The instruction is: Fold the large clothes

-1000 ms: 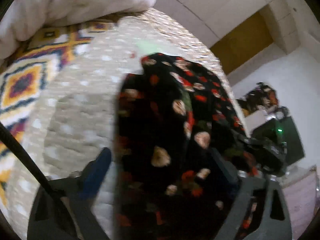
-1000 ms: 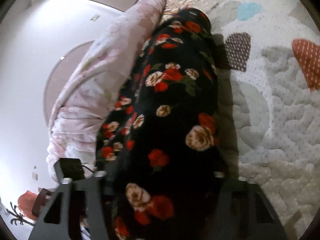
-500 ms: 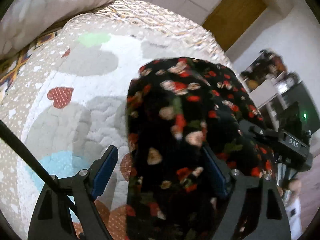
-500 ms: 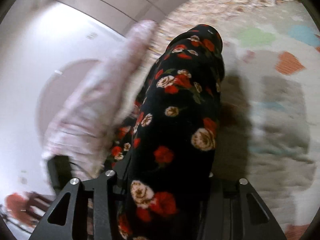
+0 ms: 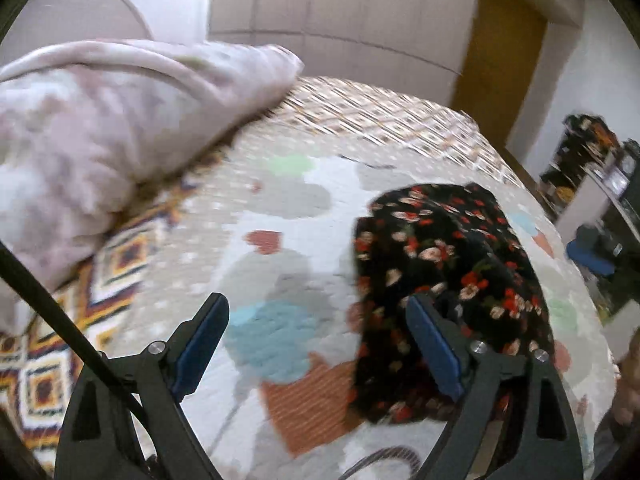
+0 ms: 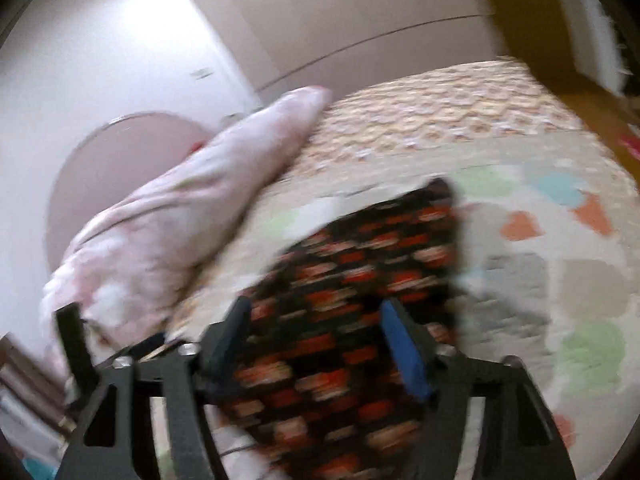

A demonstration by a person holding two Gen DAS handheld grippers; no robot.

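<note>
Two grippers hang above a bed, and both stand with their fingers spread apart and nothing between the pads. The left gripper (image 5: 316, 344) has its blue-padded fingers (image 5: 202, 340) wide, framing bare quilt (image 5: 280, 208); the black floral garment (image 5: 448, 280) lies ahead of it and off toward its right finger, whose tip overlaps the cloth's near edge in the picture, though whether it touches cannot be told. The garment rests flat on the quilt as a folded, roughly oblong bundle, black with red and cream roses, its long side running away from the tool.

From the right gripper (image 6: 316, 320), the same garment (image 6: 360, 280) sits straight ahead and beneath the open fingers (image 6: 404, 348), stretching away from the tool. This view is badly motion-blurred, so the pattern smears into orange and red bars, and contact between pads and cloth cannot be judged; the gap between the fingers is plainly wide, with the fabric lying below rather than pinched.

A pale pink duvet (image 5: 100, 128) is heaped ahead and to the left of both tools, lying on the patterned bedspread (image 5: 120, 256) that borders the quilt. Beyond the far edge of the bed, white wardrobe doors (image 5: 340, 12) and a wooden door (image 5: 500, 52) stand ahead of the left tool.
</note>
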